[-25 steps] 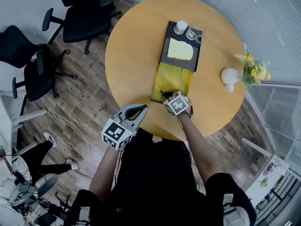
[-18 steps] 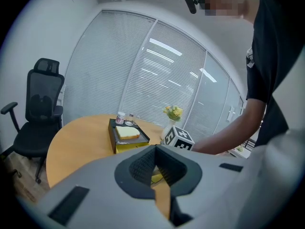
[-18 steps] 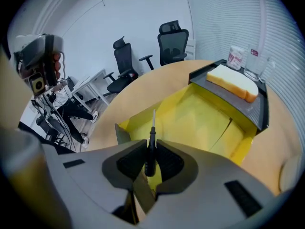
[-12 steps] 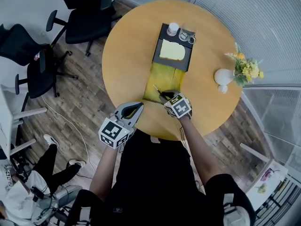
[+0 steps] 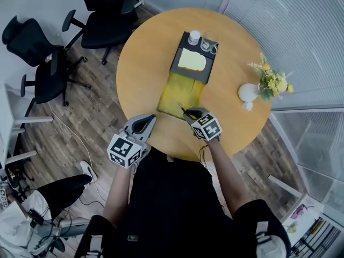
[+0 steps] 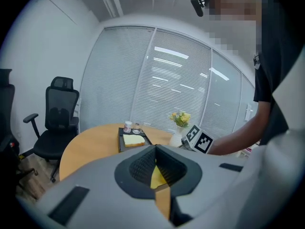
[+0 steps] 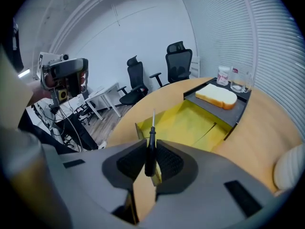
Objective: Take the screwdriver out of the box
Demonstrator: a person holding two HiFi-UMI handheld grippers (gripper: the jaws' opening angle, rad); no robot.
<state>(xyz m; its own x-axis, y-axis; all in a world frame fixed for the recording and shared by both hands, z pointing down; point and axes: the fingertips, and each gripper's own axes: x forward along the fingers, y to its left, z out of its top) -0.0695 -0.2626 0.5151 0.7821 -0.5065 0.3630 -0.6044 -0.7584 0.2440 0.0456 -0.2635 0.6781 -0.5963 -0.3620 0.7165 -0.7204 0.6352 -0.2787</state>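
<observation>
Standing between right gripper jaws: screwdriver

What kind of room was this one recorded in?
Most likely an office meeting room: a round wooden table, black swivel office chairs on a wood floor, and slatted blinds along one side.
</observation>
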